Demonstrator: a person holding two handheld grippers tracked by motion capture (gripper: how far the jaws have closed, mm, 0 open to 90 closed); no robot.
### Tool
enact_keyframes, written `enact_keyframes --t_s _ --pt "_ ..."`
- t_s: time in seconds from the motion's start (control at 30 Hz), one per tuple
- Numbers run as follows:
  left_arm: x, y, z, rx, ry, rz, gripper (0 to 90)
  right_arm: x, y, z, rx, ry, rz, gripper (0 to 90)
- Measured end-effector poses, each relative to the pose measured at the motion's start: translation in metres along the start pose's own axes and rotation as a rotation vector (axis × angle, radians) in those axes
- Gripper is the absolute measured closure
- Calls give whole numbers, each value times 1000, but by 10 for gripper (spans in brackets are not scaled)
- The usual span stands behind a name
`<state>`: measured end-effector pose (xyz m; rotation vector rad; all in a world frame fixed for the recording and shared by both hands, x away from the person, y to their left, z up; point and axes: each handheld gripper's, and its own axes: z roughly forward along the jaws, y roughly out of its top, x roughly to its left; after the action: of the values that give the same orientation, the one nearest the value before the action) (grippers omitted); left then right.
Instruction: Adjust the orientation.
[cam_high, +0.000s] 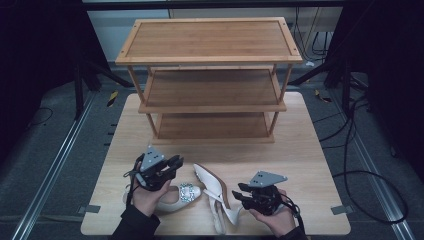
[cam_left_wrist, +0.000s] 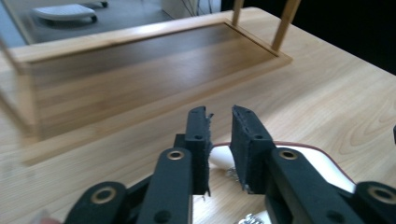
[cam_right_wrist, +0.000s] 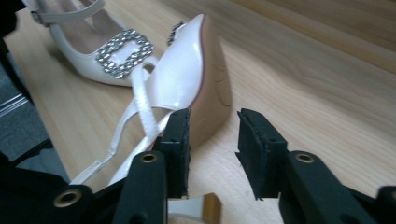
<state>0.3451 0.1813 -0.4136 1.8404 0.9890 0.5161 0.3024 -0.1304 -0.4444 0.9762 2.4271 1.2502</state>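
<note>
Shoes, two cream patent heeled pumps with rhinestone buckles, are both lying on the pale wooden table (cam_high: 310, 165) in front of the three-tier wooden shoe rack (cam_high: 210, 80), whose shelves are standing bare. Judging by that, nothing is shelved yet and the whole placing job is remaining. One pump (cam_high: 177, 196) is resting upright just under the left gripper (cam_high: 172, 164); the other pump (cam_high: 215, 192) is lying tipped on its side, farther from the rack's left post, beside the right gripper (cam_high: 241, 192). Both grippers are hovering with jaws partly apart, pads pressing on nothing, though each is aiming at a shoe.
</note>
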Motion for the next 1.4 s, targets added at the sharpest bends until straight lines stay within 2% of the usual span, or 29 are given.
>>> enact_keyframes --t_s 0.03,0.23,0.3,0.33,0.43,0.53,0.67,0.8,0.83,0.87,0.97,1.07,1.17,1.23,1.27,1.33,1.4 --pt "-5 -1 9 8 -15 4 802 3 -1 3 2 17 -3 660" --pt "-12 -7 20 28 -34 12 874 9 -4 8 5 34 4 663" --pt "-16 -10 24 40 -47 17 880 15 -5 8 2 30 -3 649" --pt "-20 -15 28 59 -55 21 882 21 -5 9 2 22 -12 615" --pt "-27 -21 33 75 -63 34 883 32 -8 12 1 14 -36 566" --pt "-32 -24 38 83 -67 44 883 39 -9 16 7 -7 -60 567" --pt "-36 -29 45 101 -67 53 882 41 -9 21 9 -17 -66 598" --pt "-36 -31 46 98 -67 57 883 42 -8 24 -4 -36 -81 643" --pt "-35 -30 47 92 -74 52 883 41 -6 27 -10 -52 -89 691" --pt "-35 -30 48 92 -73 54 883 40 -5 29 -17 -54 -90 699" --pt "-35 -29 50 90 -72 62 885 39 -1 32 -1 -24 -84 730" --pt "-34 -26 52 88 -90 51 887 40 0 33 3 -18 -85 739" --pt "-35 -24 53 90 -96 57 887 43 1 33 -4 -7 -91 738" --pt "-35 -24 53 89 -96 57 888 44 2 34 -3 -8 -95 752" --pt "-36 -22 55 88 -98 56 889 45 2 36 7 -30 -106 808" --pt "-36 -21 55 88 -101 55 889 44 1 36 8 -29 -106 814" --pt "-36 -19 57 86 -111 52 890 38 1 34 3 -8 -73 821"
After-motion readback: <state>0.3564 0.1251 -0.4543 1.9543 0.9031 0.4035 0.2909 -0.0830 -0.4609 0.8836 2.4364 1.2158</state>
